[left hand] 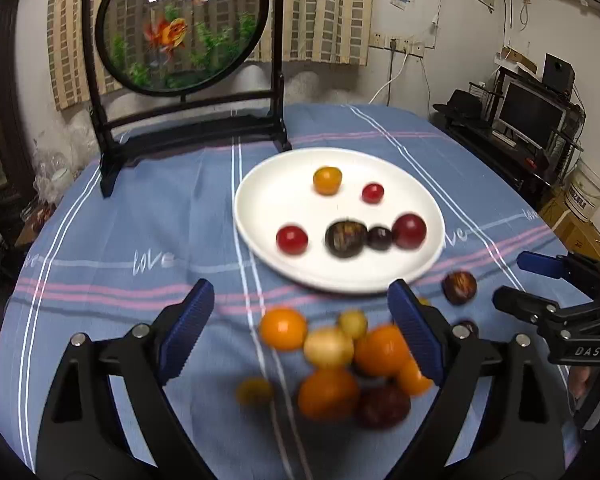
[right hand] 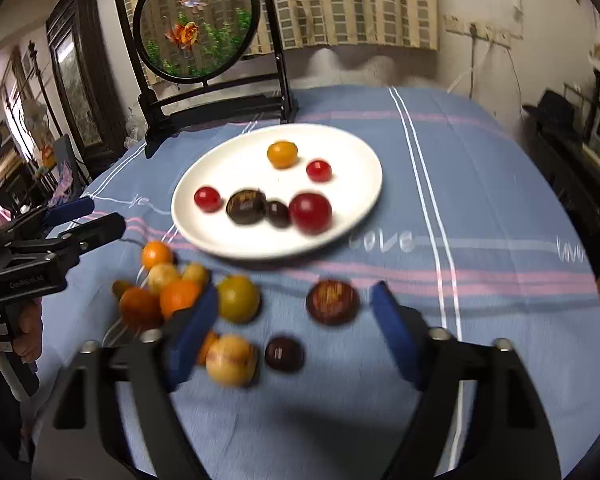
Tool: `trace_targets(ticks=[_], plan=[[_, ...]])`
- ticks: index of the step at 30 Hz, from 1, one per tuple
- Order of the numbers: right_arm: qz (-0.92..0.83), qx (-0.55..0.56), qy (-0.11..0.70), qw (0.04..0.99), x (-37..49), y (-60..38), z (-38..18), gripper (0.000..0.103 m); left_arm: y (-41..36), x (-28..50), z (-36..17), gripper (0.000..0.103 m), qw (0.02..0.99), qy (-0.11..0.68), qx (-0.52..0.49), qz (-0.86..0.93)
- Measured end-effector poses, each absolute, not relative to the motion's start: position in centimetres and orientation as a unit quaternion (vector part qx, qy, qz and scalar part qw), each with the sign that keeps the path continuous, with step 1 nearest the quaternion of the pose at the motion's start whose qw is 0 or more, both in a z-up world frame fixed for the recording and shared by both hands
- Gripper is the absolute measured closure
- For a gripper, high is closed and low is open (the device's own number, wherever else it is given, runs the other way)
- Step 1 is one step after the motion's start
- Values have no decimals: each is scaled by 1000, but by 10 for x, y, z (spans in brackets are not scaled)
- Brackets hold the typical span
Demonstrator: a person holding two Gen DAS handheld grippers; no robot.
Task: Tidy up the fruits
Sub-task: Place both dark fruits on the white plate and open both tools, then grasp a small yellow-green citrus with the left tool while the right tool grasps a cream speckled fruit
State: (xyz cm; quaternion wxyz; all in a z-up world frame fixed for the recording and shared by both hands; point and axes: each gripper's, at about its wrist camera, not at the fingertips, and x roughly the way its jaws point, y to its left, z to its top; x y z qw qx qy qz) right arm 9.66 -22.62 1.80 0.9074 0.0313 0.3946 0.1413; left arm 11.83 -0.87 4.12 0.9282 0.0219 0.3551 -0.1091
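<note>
A white plate [left hand: 268, 184] [right hand: 352, 152] on the blue tablecloth holds several small fruits: one orange [left hand: 327, 180], red ones and dark ones. A heap of orange, yellow and dark fruits [left hand: 332, 356] [right hand: 172, 292] lies loose on the cloth in front of the plate. My left gripper [left hand: 300, 320] is open and empty, just above that heap. My right gripper [right hand: 292, 316] is open and empty, with a dark brown fruit [right hand: 332, 302] and a small dark fruit [right hand: 284, 354] between its fingers. The same brown fruit [left hand: 459, 288] shows in the left wrist view.
A black-framed round goldfish screen [left hand: 180, 28] [right hand: 196, 20] stands at the table's back behind the plate. The right gripper [left hand: 540, 292] shows at the right of the left wrist view, the left gripper [right hand: 72, 220] at the left of the right wrist view. Shelves with a monitor [left hand: 528, 116] stand right.
</note>
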Motion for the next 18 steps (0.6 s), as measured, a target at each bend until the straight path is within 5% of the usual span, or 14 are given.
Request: trace_targets(ticks=[18], plan=[[167, 78, 390, 902, 28, -223, 5, 10, 35, 78, -14, 13, 902, 418, 47, -100]])
